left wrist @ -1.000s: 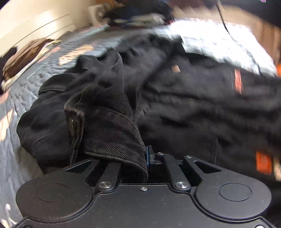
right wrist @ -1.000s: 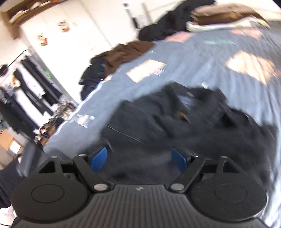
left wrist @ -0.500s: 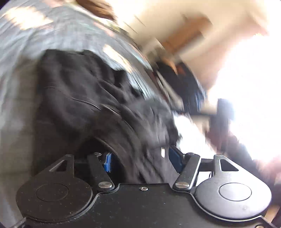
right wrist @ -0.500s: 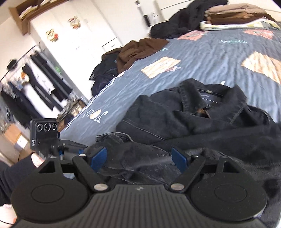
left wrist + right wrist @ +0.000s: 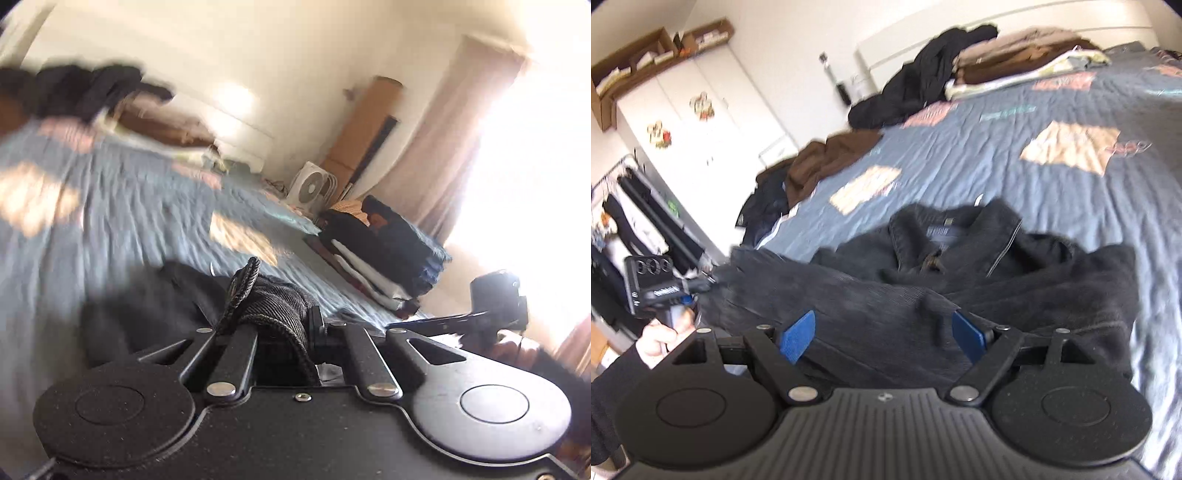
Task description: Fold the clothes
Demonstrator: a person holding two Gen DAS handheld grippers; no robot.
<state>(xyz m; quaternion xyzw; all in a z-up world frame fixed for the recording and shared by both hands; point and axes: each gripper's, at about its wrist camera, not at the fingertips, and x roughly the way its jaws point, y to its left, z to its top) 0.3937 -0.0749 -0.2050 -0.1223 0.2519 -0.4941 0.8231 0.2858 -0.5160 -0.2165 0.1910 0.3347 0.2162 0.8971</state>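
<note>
A black corduroy jacket (image 5: 960, 280) lies crumpled on the blue quilted bed (image 5: 997, 173), collar (image 5: 942, 236) facing up. My left gripper (image 5: 280, 325) is shut on a bunched edge of the jacket (image 5: 273, 302). In the right wrist view the left gripper (image 5: 652, 280) is at the far left in a person's hand (image 5: 661, 336), pulling a flap of the jacket (image 5: 746, 266) out sideways. My right gripper (image 5: 882, 332) hovers over the jacket's near part. It is open, and its blue pads (image 5: 798, 336) hold nothing.
Folded clothes (image 5: 1015, 62) and a black heap (image 5: 923, 77) sit at the bed's head. A brown garment (image 5: 831, 155) lies at the bed's left edge. A wardrobe (image 5: 713, 122) and clothes rack (image 5: 631, 221) stand beyond. Another folded stack (image 5: 388, 258) and a fan (image 5: 310, 184) show in the left wrist view.
My left gripper was open around the fabric half a second ago and is shut on it now; its view has swung toward the window. My right gripper stays open above the jacket.
</note>
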